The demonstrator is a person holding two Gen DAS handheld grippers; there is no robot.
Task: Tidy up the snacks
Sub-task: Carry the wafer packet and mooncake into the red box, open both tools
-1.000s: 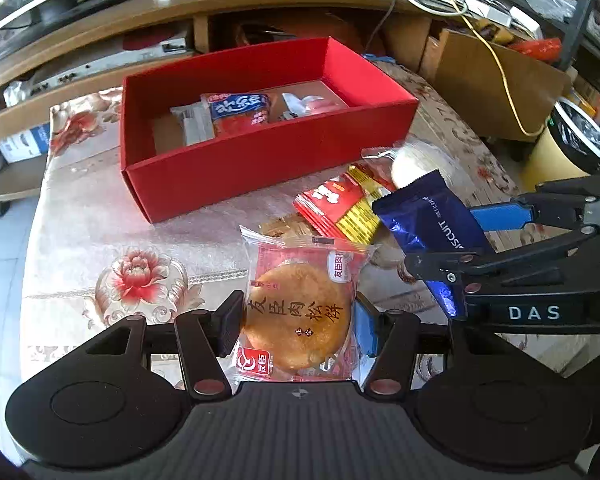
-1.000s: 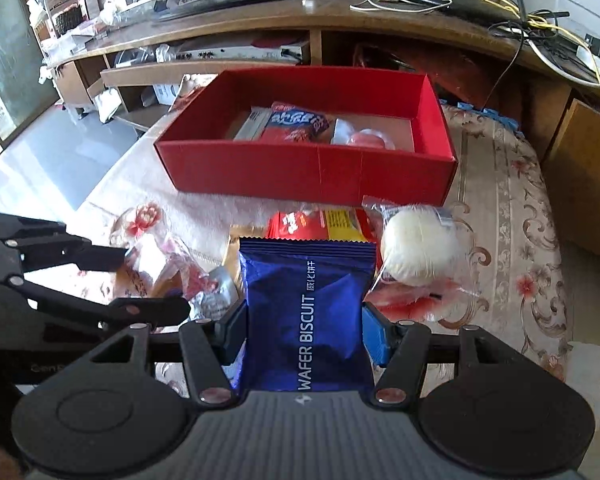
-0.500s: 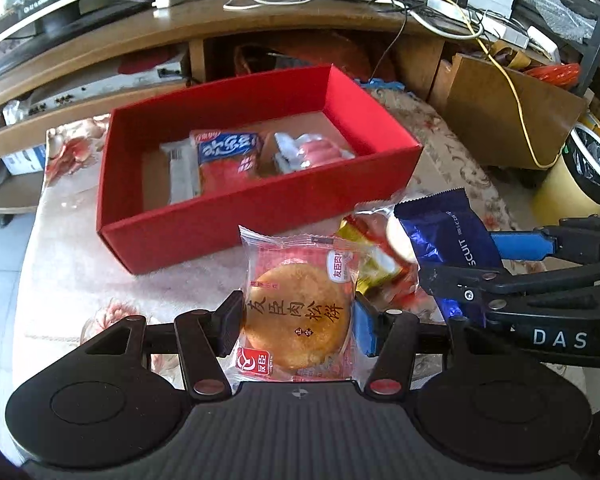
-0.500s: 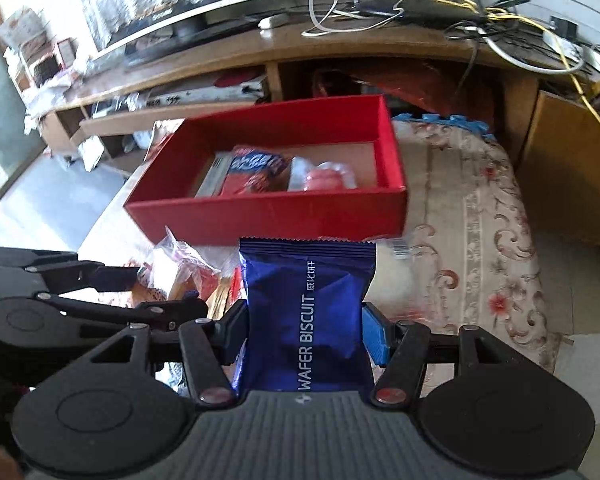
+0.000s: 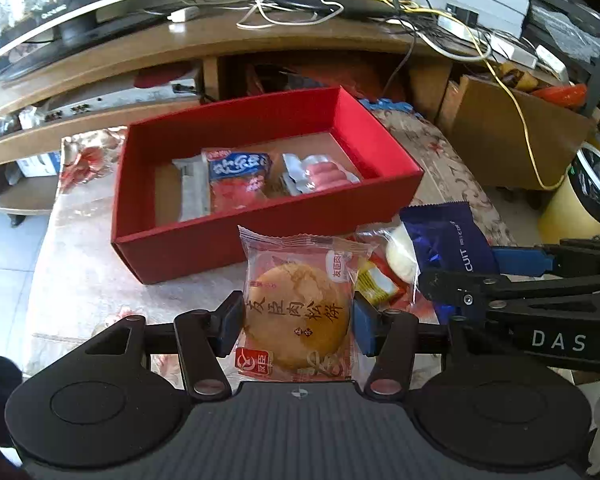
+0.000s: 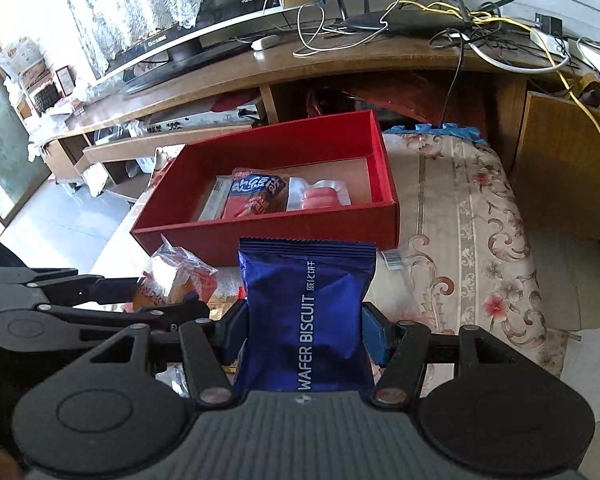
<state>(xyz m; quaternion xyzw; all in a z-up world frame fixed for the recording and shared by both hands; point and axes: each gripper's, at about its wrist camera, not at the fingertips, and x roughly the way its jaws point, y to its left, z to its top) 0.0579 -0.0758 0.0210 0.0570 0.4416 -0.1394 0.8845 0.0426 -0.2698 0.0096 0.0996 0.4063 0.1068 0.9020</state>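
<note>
My left gripper (image 5: 298,320) is shut on a clear packet with a round brown cake (image 5: 298,312), held above the table in front of the red box (image 5: 228,248). My right gripper (image 6: 304,330) is shut on a blue wafer biscuit packet (image 6: 306,312), also lifted, near the box's front wall (image 6: 300,228). Inside the box lie a red-and-blue snack bag (image 5: 238,178), a grey bar (image 5: 192,190) and a sausage pack (image 5: 320,172). Between the grippers, a white round bun (image 5: 400,254) and a red-yellow packet (image 5: 374,284) rest on the table.
The floral tablecloth (image 6: 472,240) covers a low table. Behind the box runs a wooden TV stand (image 5: 260,44) with cables and a monitor. A cardboard box (image 5: 512,132) and a yellow bin (image 5: 580,200) stand at the right, off the table.
Both grippers have risen with their packets and tipped toward the red box, which now sits nearer the centre of each view. The grips have stayed the same.
</note>
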